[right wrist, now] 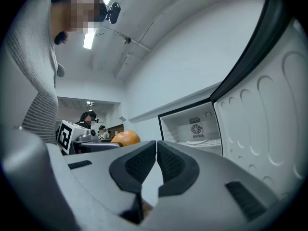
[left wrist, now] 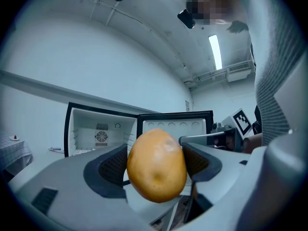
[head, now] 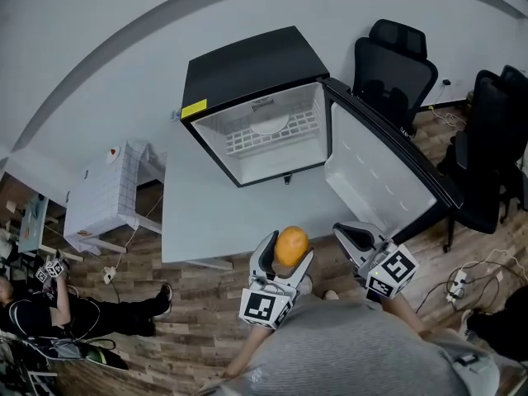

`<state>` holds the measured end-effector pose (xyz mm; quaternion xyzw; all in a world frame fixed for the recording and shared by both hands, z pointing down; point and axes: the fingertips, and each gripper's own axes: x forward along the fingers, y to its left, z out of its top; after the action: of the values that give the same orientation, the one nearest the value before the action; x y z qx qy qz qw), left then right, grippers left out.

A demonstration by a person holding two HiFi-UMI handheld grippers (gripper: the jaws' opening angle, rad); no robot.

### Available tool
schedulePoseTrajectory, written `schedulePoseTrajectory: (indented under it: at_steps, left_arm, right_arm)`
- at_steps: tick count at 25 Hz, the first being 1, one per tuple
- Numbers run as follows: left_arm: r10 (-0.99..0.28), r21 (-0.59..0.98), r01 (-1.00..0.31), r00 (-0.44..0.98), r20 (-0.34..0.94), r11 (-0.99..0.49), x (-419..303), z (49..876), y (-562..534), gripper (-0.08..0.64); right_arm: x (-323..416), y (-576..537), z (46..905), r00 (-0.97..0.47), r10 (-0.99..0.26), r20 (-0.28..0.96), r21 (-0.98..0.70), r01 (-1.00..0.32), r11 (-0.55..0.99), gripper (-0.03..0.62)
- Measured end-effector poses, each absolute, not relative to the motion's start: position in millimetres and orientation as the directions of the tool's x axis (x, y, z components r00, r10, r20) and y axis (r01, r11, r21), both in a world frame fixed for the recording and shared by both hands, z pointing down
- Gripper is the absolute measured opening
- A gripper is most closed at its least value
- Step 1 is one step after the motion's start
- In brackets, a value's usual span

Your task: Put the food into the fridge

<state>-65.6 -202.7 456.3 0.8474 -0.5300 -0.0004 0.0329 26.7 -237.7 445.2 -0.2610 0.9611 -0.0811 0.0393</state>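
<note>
An orange-yellow, potato-like piece of food [head: 291, 245] is clamped between the pads of my left gripper [head: 285, 258], which is shut on it; it fills the middle of the left gripper view as the food [left wrist: 156, 166]. A small black fridge [head: 247, 73] stands ahead on the floor with its door [head: 375, 172] swung open to the right; inside are a white wire shelf [head: 272, 132] and bare white walls. My right gripper [head: 356, 239] hovers beside the door's lower edge, jaws shut on nothing [right wrist: 156, 160]. The food [right wrist: 125, 138] shows to its left.
A light grey mat [head: 206, 213] lies in front of the fridge. Black office chairs [head: 394, 68] stand to the right behind the door. A white tiled stool [head: 103, 200] sits at left. A person [head: 49, 308] crouches at far left. Cables [head: 462, 283] lie on the wooden floor.
</note>
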Motion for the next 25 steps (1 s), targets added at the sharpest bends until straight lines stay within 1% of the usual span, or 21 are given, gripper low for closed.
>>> schedulePoseTrajectory:
  at_steps: [3,11,18,22,25]
  left_arm:
    - [-0.892,0.047,-0.890,0.453,-0.006,-0.453,-77,452,-217,0.367]
    - [-0.882,0.062,-0.880,0.472,-0.002,-0.471,-101,453,-239,0.367]
    - [-0.872,0.061,-0.869,0.489,-0.038,-0.490,-106,447,-253,0.367]
    - [-0.867,0.059,-0.866,0.498,0.023,-0.496,-112,458,-262,0.367]
    - [-0.872,0.057,-0.871,0.490,0.010,-0.489,-120,457,-275,0.367]
  right_arm:
    - [14,-247,441,-0.857,-0.514,-0.032,-0.162,-0.503,0.849,0.012]
    - [-17,-269,439,-0.854,-0.519,-0.023,-0.150,-0.510,0.847,0.012]
    - [-23,-280,442,-0.846,-0.534,-0.007,-0.148,-0.527,0.837,0.012]
    - [-24,-284,442,-0.842,-0.539,-0.003,-0.148,-0.533,0.833,0.012]
    - [-24,-286,444,-0.839,-0.544,0.002,-0.152,-0.538,0.829,0.012]
